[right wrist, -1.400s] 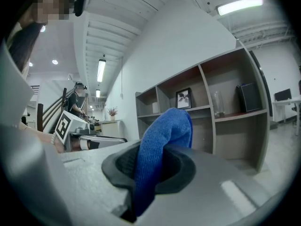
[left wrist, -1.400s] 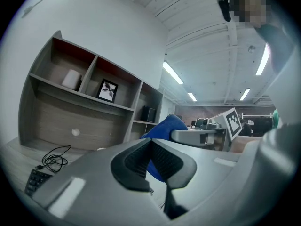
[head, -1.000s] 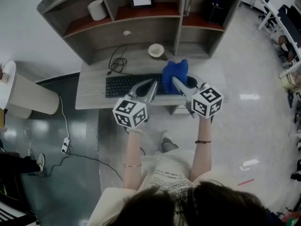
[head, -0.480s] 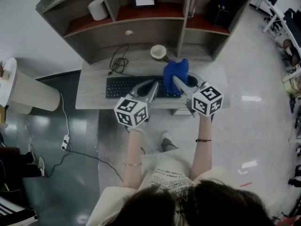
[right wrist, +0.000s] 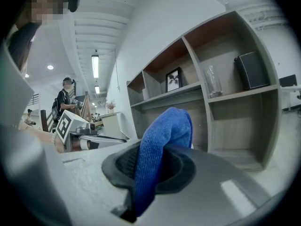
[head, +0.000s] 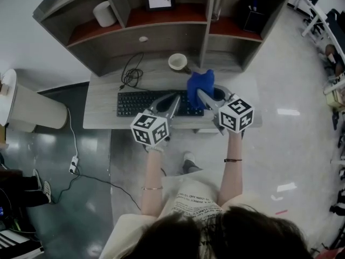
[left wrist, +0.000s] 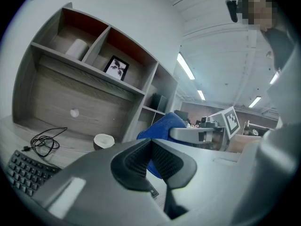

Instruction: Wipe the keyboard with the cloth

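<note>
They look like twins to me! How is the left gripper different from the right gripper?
The right gripper has its jaws shut on the blue cloth; the left gripper has its jaws shut on nothing. The left gripper is over the keyboard; the right gripper is at its right end. Both carry a marker cube.

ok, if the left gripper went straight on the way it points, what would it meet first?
Likely the blue cloth pinched in the right gripper: it sits straight past the shut tips of the left gripper. Depth is unclear; the keyboard lies just beneath.
</note>
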Demonstrator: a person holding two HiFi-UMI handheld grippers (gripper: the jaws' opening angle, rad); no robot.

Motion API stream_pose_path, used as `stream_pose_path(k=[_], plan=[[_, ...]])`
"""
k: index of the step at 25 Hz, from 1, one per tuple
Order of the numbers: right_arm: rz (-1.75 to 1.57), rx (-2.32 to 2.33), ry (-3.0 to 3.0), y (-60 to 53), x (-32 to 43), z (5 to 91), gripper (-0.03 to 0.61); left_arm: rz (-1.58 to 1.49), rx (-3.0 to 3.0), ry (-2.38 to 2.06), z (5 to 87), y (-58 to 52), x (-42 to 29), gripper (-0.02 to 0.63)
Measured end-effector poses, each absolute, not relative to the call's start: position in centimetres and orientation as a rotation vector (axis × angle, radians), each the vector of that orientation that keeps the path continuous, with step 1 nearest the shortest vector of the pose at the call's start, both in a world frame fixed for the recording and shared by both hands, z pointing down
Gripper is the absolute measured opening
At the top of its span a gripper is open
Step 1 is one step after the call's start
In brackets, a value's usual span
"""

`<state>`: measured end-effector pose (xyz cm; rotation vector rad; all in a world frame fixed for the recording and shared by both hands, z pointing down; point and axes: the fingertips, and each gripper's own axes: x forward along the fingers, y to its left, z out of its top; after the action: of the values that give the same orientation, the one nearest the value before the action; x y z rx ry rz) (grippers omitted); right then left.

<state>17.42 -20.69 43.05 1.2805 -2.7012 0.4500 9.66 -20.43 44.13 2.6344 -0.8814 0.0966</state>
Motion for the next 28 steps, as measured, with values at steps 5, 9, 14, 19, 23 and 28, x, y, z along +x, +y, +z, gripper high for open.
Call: stream_pose_path(k=[5,9,14,19,23,28], plan=[[0.488,1.28,-2.686,-21.3,18.7,44.4,0.058,0.109,2.61,-0.863,45.2,-20.8,11.0,0.002],[0.516,1.27,-2.661,-21.3,19.3,45.7,0.058,0.141,2.588,-0.852,46.5,-20.8,11.7,0.002],[0.564,1.276,-2.646,-21.4,20.0,46.9,0.058,0.186,2.565,-0.827,47.9,-20.9,12.6,0.002],[0.607,1.296,-2.594,-21.2,21.1,48.9,0.058,0.223,2.545,-0.796,49.2,-20.7,13.5,0.002],[0.642,1.327,-2.55,-20.7,21.9,50.2,0.058,0.249,2.531,-0.766,50.0,-20.3,13.9,0.002],[0.666,1.371,-2.506,-20.3,22.8,51.4,0.058,0.267,2.509,-0.723,51.3,-20.0,14.6,0.002]])
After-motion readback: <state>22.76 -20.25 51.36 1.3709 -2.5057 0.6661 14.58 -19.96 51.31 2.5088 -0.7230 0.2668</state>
